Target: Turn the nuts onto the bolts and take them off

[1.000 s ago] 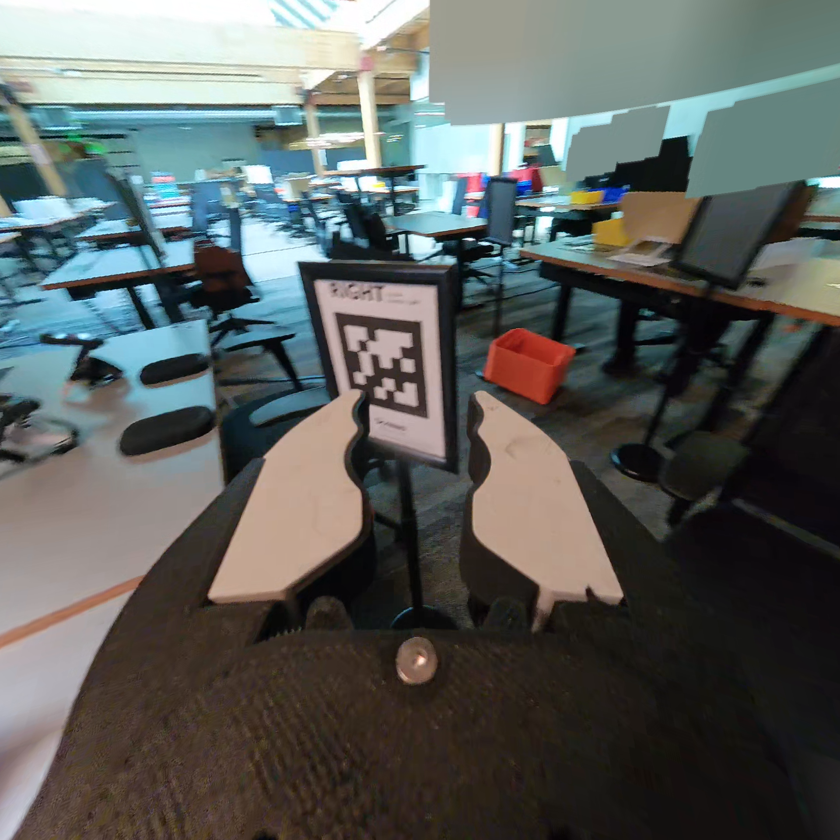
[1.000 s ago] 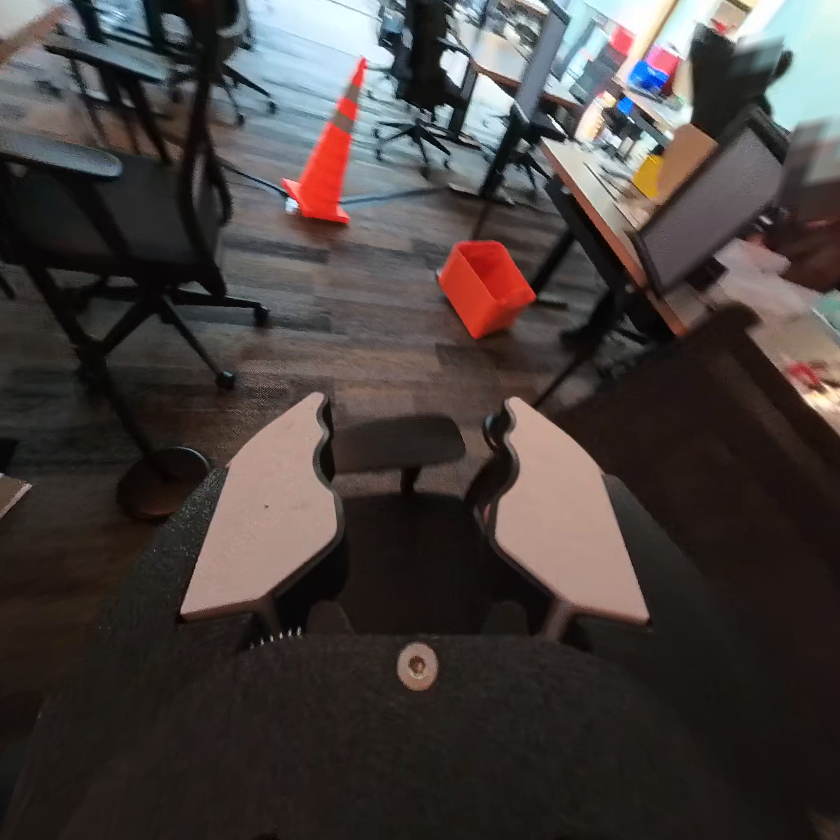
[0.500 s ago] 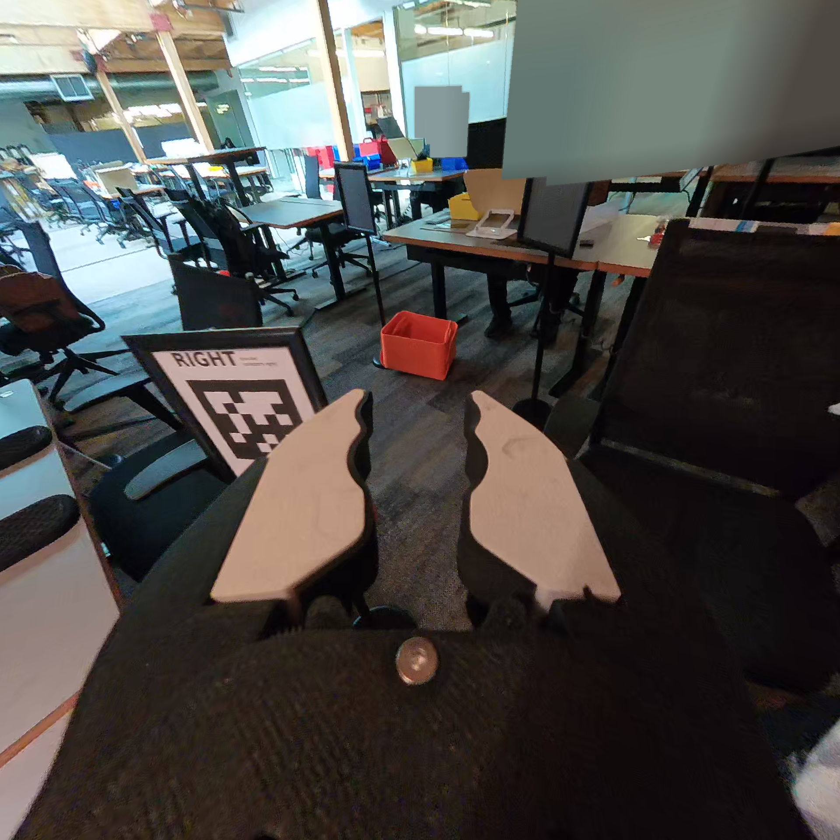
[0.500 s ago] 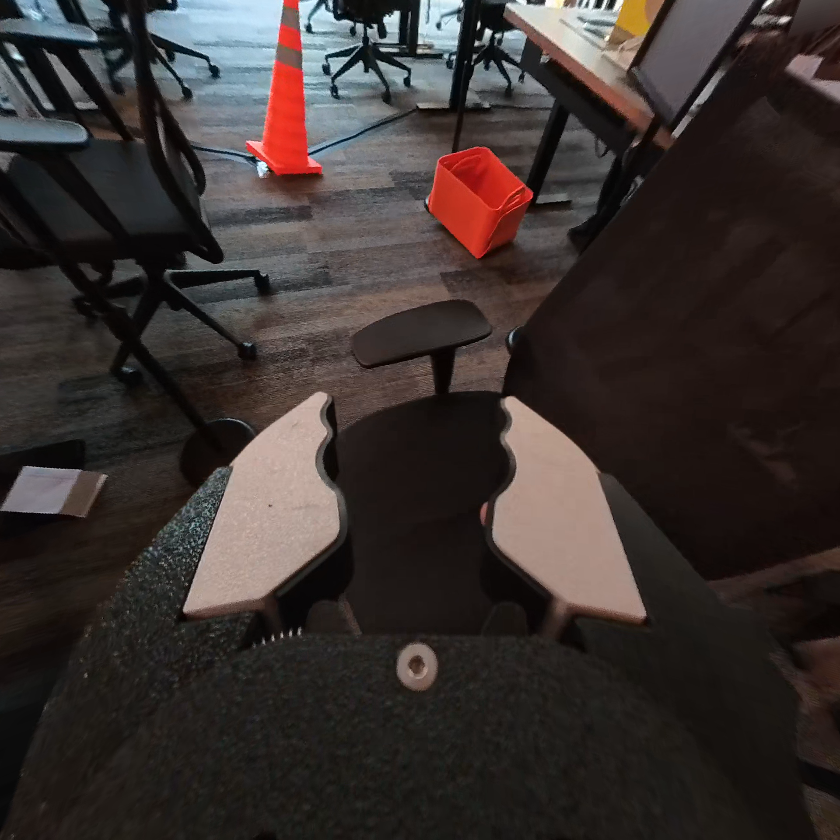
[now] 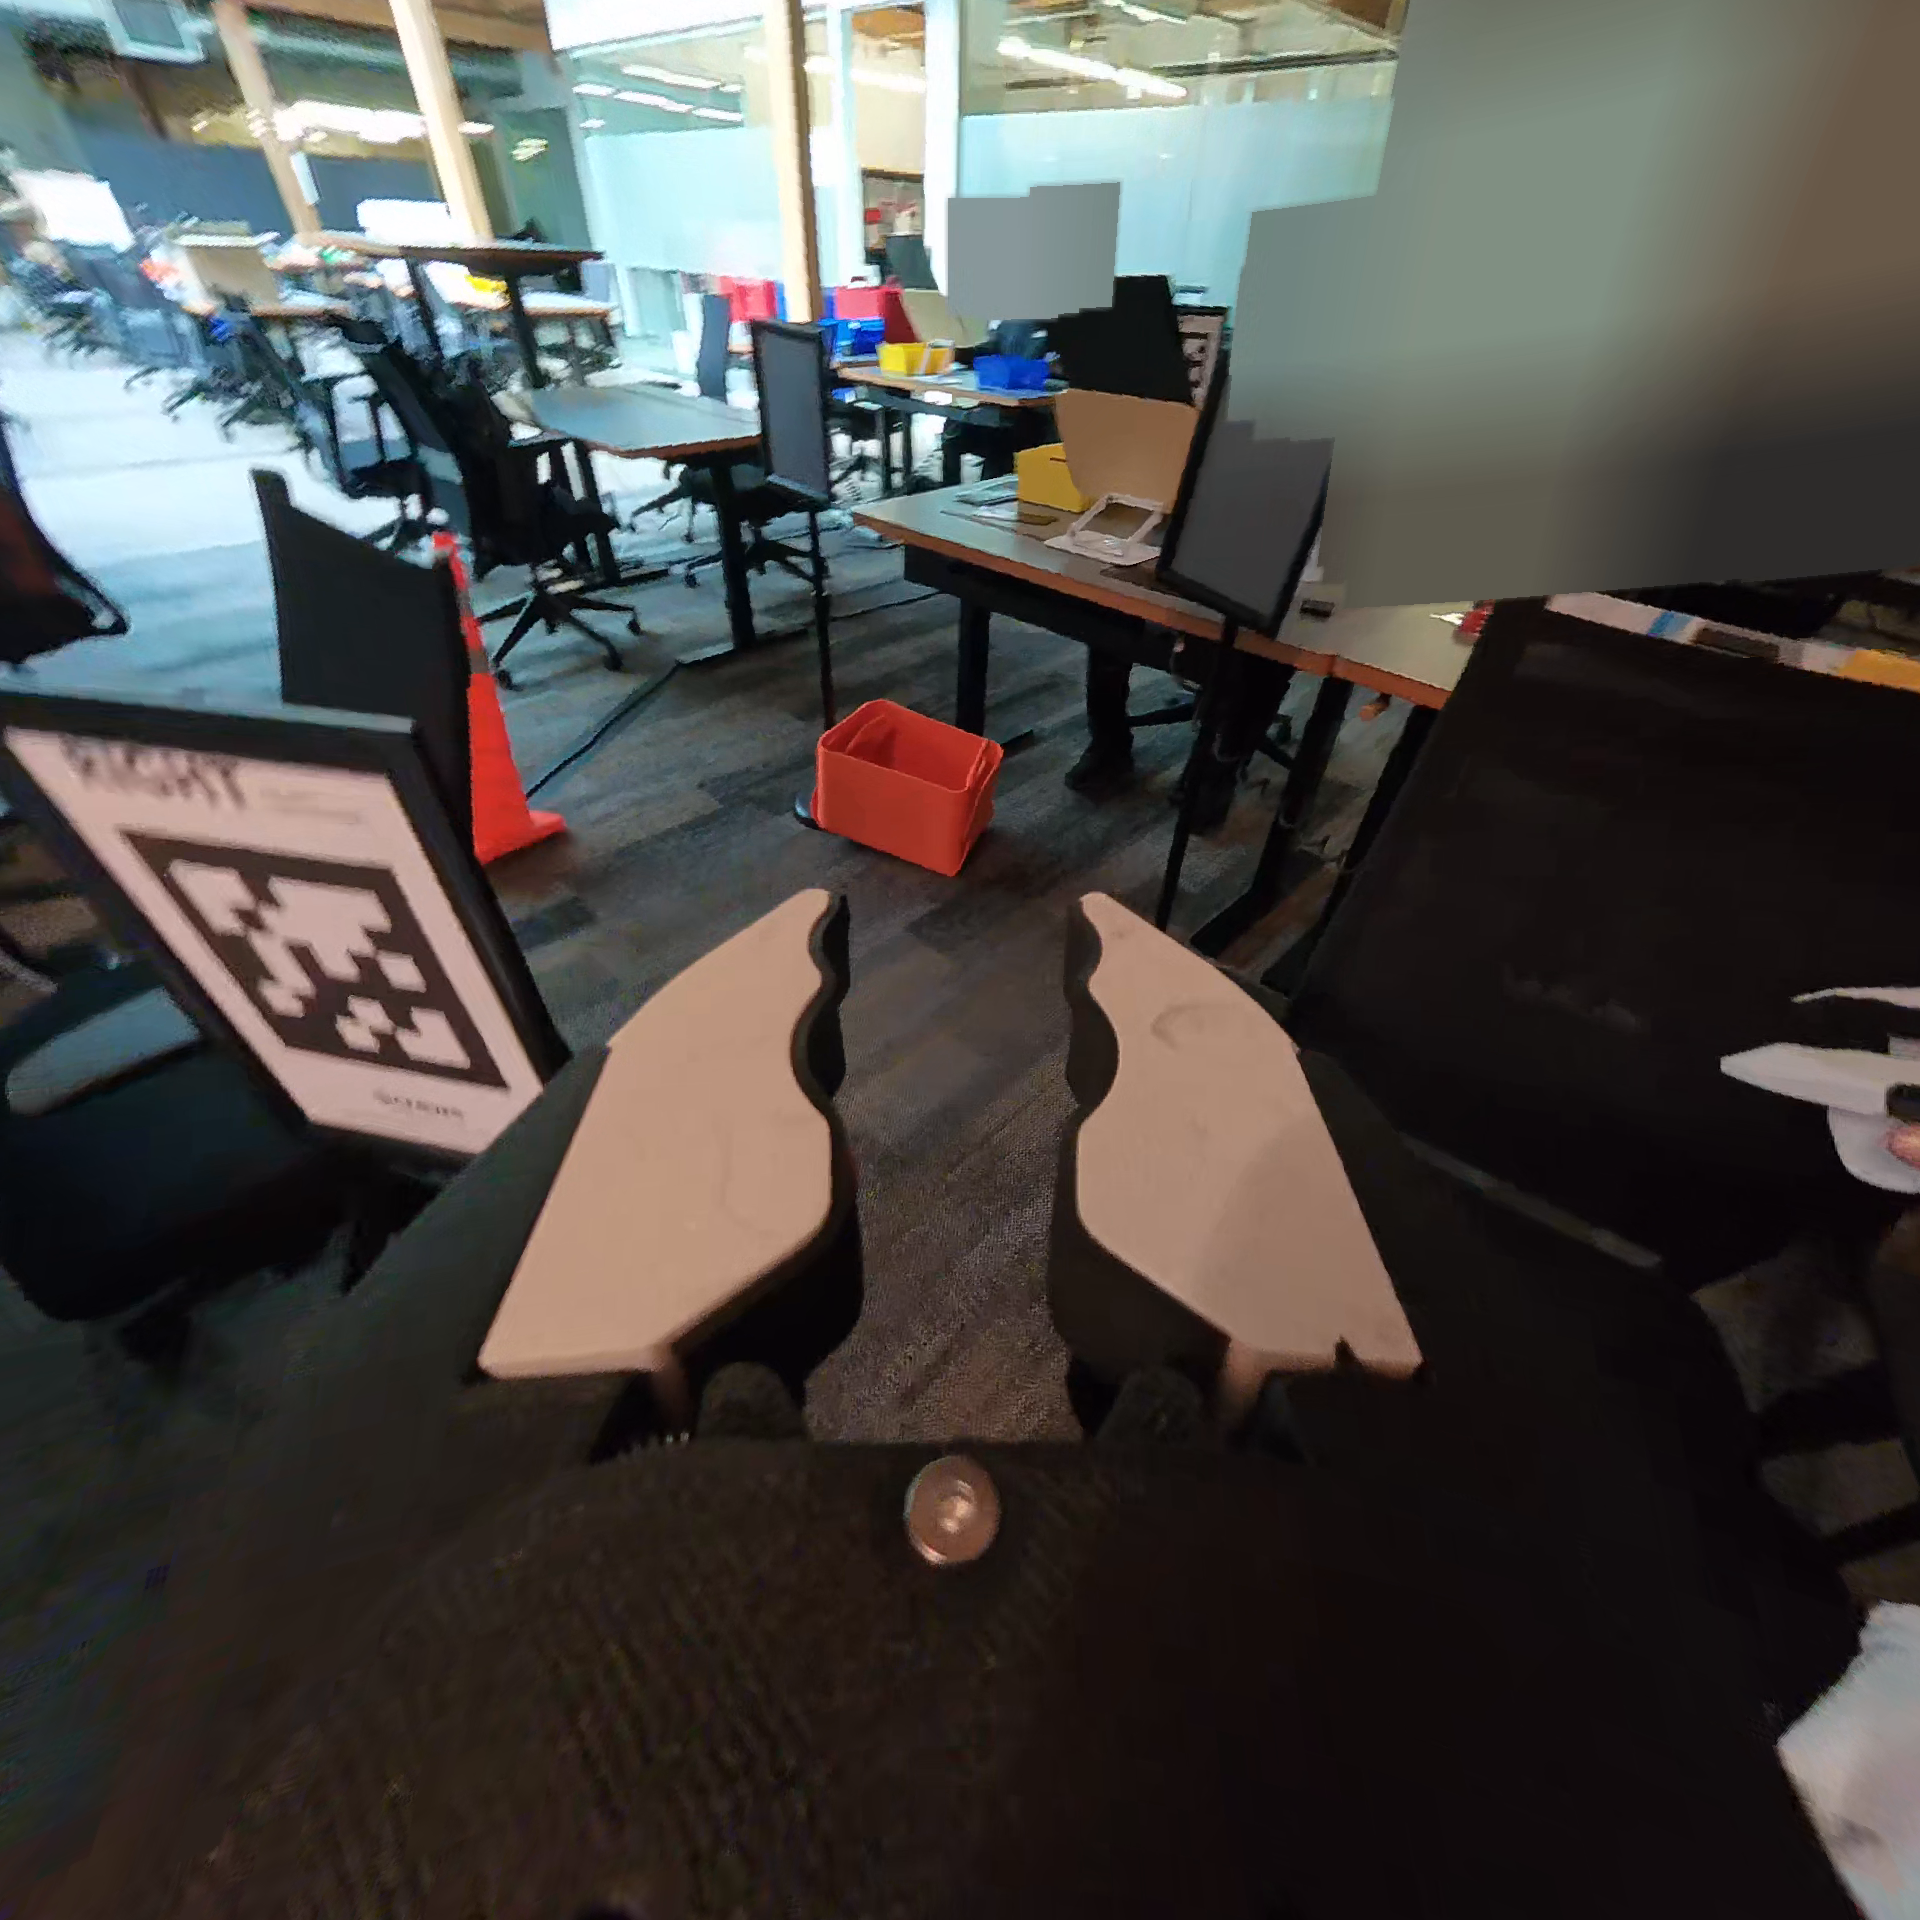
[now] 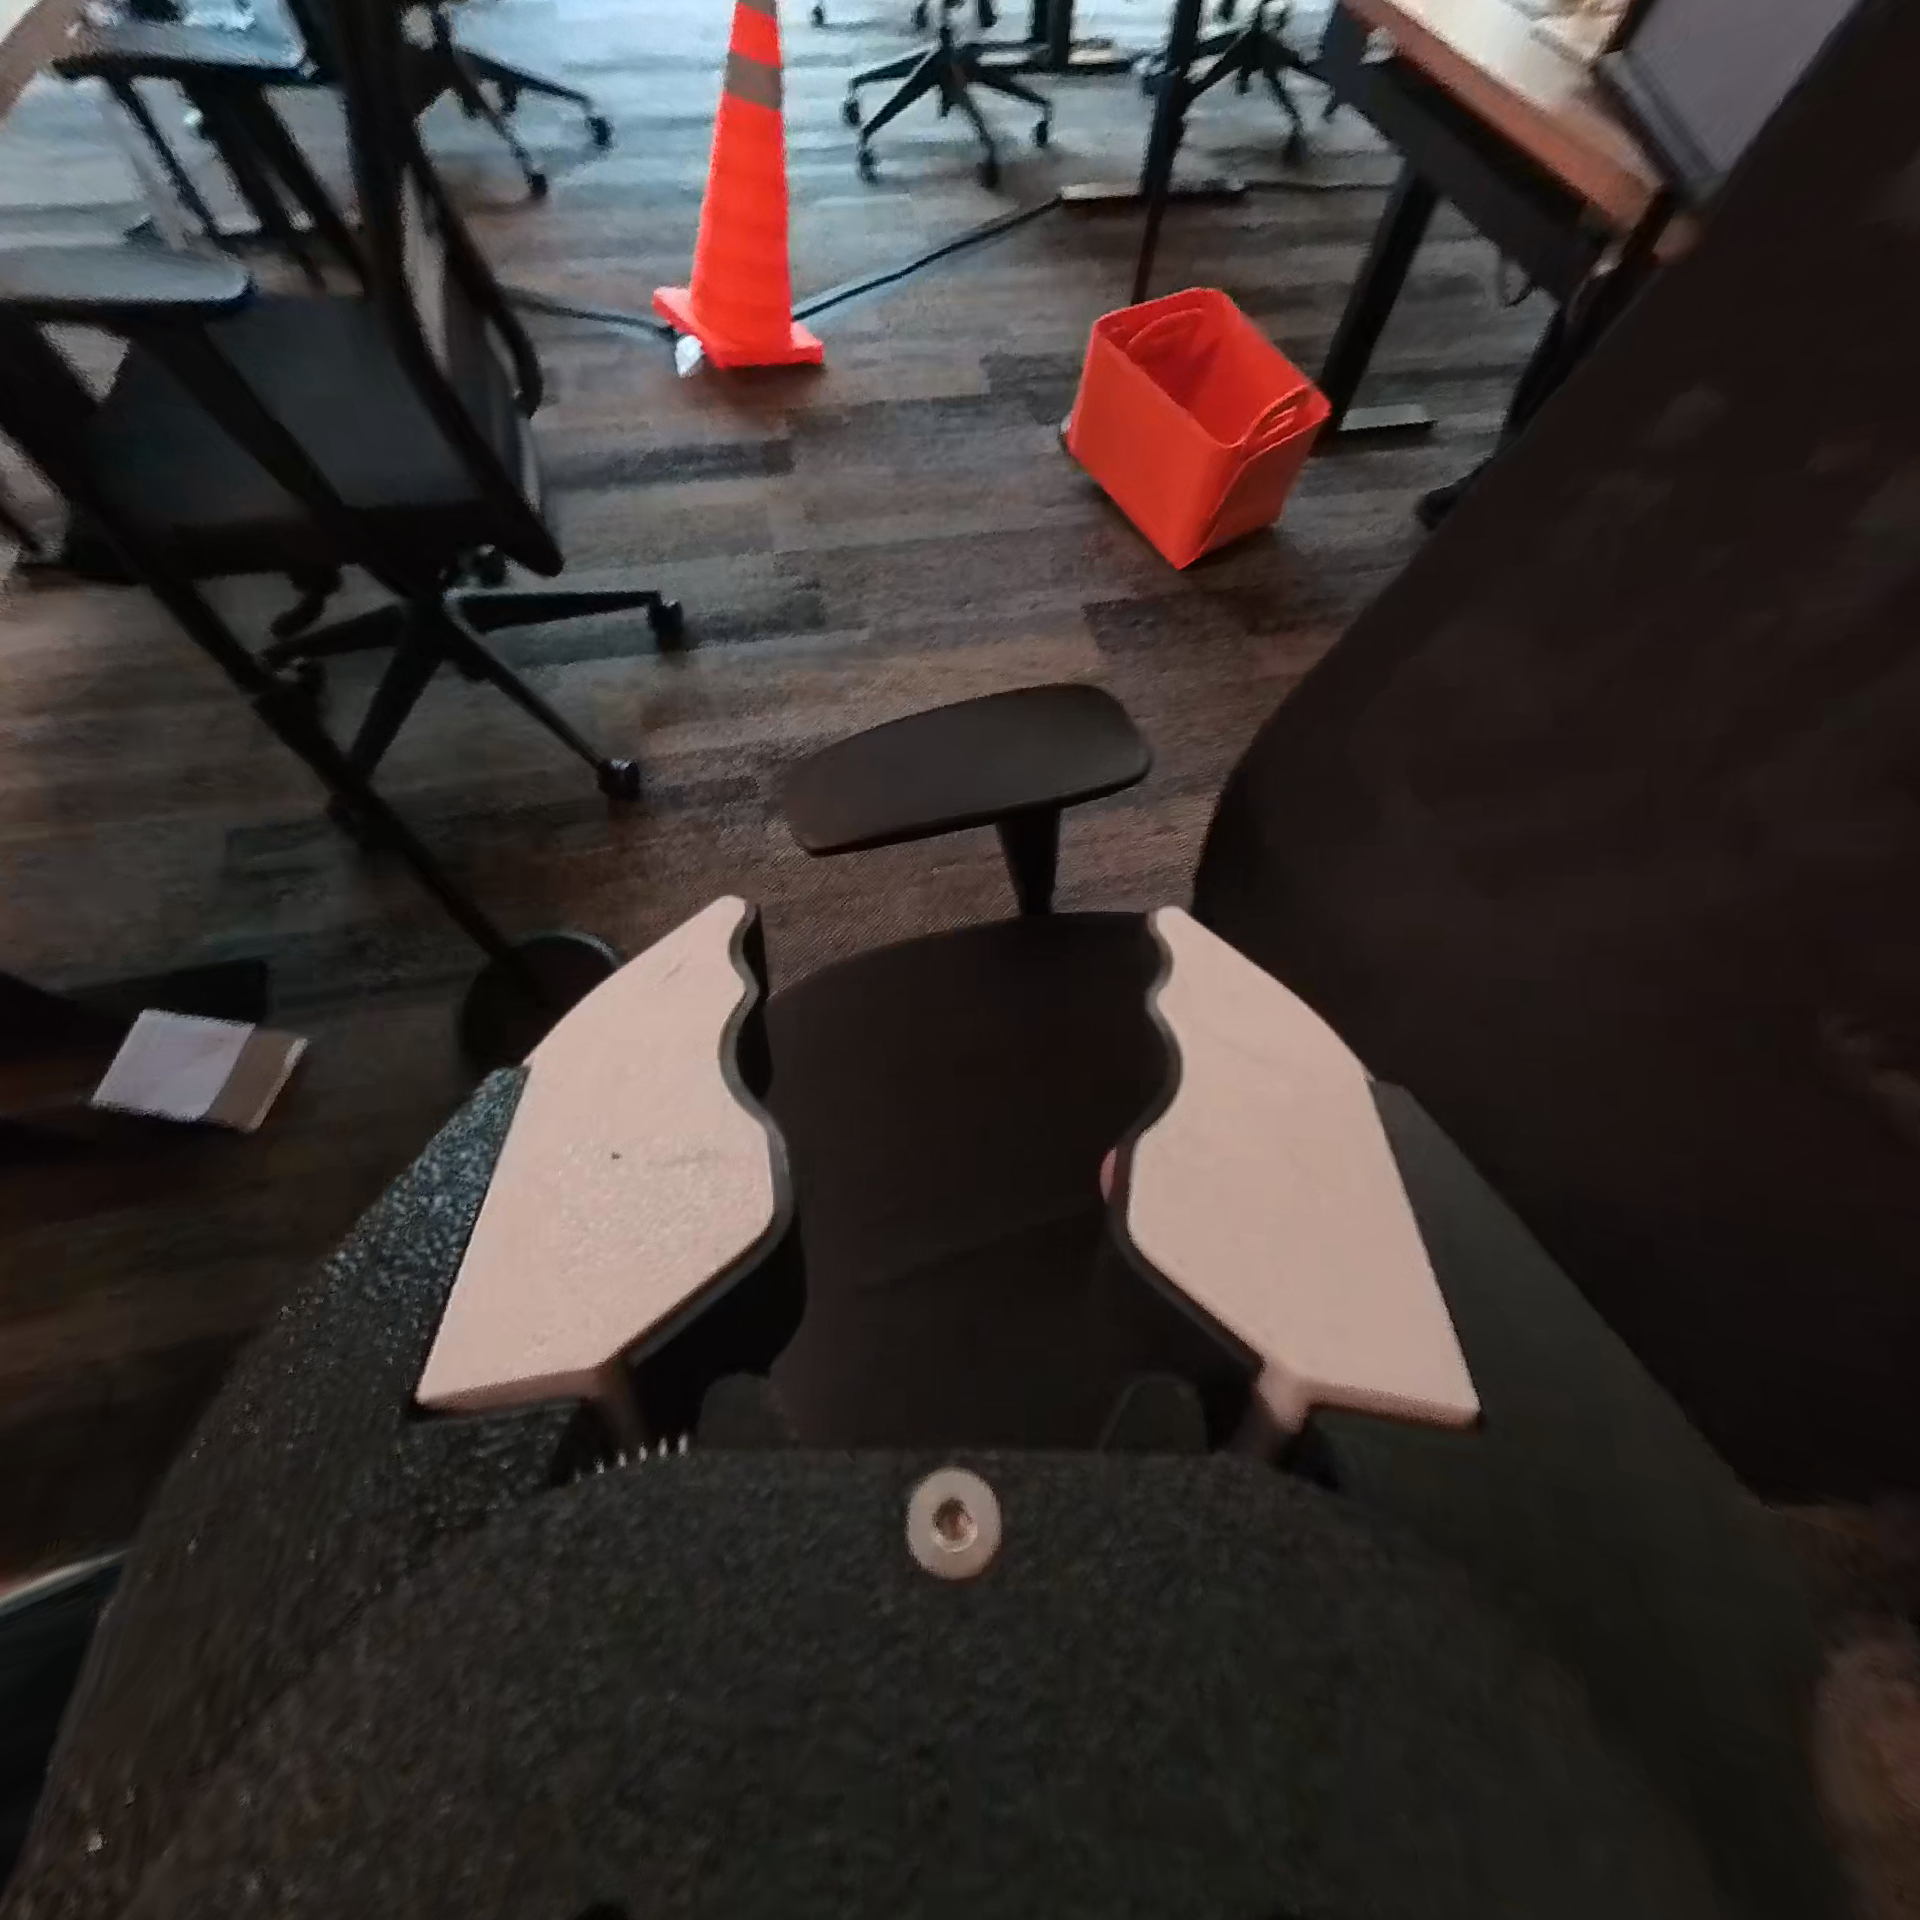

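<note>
1. Left gripper [image 5: 951, 925] is up over the grey carpet, its smooth pale wavy-edged fingers [image 5: 707, 1143] spread, nothing between them.
2. Right gripper [image 6: 956, 925] is held over a black mesh office chair [image 6: 1558, 831], jaws wider apart, also bare.
3. Glossy orange bin [image 5: 902, 784] sits on the floor beside a tapered orange cone [image 6: 743, 208].
4. Framed checker-pattern sign [image 5: 281, 935] stands at left.
5. Nuts and bolts: none in either view.
</note>
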{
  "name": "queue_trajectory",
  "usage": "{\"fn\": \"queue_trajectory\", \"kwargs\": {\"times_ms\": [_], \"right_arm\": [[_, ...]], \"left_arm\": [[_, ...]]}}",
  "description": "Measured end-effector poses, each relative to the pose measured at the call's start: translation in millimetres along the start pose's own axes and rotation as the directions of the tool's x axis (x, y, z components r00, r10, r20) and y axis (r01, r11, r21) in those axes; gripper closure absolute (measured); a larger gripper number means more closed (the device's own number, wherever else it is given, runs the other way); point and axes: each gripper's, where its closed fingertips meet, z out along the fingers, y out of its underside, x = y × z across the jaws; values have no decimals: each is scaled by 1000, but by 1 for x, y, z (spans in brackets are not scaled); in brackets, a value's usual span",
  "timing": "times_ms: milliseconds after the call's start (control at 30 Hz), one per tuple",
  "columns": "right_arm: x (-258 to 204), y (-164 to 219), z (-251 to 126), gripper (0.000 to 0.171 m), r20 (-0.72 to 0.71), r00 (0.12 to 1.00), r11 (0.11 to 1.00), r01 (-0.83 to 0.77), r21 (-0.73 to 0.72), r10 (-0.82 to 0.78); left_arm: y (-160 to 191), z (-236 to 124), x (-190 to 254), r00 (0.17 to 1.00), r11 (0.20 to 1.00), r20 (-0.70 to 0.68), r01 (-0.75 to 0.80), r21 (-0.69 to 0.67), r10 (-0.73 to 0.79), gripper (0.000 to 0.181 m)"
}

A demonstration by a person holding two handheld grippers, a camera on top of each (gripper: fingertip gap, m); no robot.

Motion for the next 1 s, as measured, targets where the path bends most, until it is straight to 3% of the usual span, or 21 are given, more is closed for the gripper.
{"fn": "queue_trajectory", "kwargs": {"times_ms": [167,433,600,800,1000], "right_arm": [[-43,10,32,103,214,970,989,132,-72,-114],[-151,28,79,113,536,810,948,315,-52,-239],[-241,46,100,127,662,680,920,390,37,-315],[-336,125,130,127,786,498,874,473,108,-366],[-388,237,147,123,899,323,834,546,77,-295]], "left_arm": [[62,-20,-13,975,992,195,115,-52,-103,139],[176,-103,-30,862,951,463,290,-110,-209,139],[284,-141,-43,800,927,558,351,-133,-223,137],[430,-169,-41,727,891,646,426,-157,-234,136],[531,-180,-41,647,858,719,493,-141,-254,136]]}}
